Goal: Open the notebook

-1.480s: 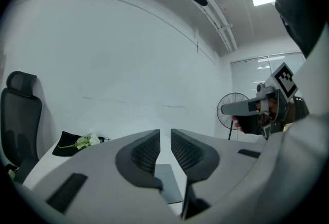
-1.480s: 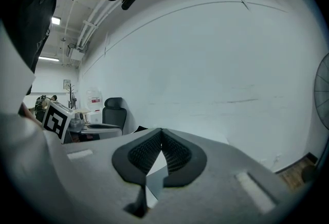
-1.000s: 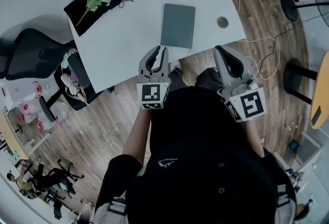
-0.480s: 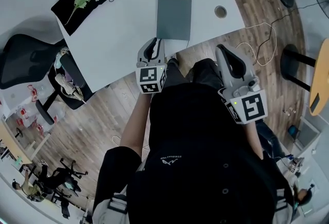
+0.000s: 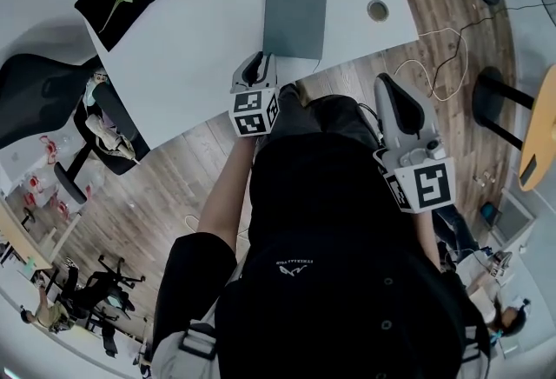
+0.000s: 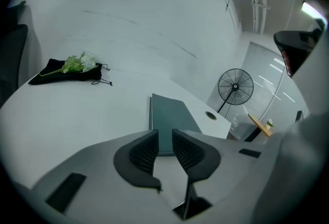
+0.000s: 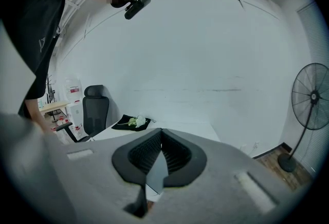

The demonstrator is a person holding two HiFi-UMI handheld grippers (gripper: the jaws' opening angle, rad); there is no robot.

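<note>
1. Head view: the closed notebook point(image 5: 295, 18) lies on the table point(image 5: 200, 38), its long axis pointing away from the person. It is straight ahead of the left gripper point(image 5: 258, 69), while the right gripper point(image 5: 395, 99) hangs farther off.
2. Left gripper view: jaws slightly parted, empty, with the notebook's near short edge just beyond.
3. Right gripper view: jaws pressed together, empty.

An office: white desk point(image 5: 217, 21), black swivel chair point(image 5: 35, 95), pedestal fan point(image 6: 235, 87).

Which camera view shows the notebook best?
The head view: the whole closed notebook lies flat near the table edge. The left gripper view shows it foreshortened, its near end behind the left gripper. The right gripper view does not show it.
</note>
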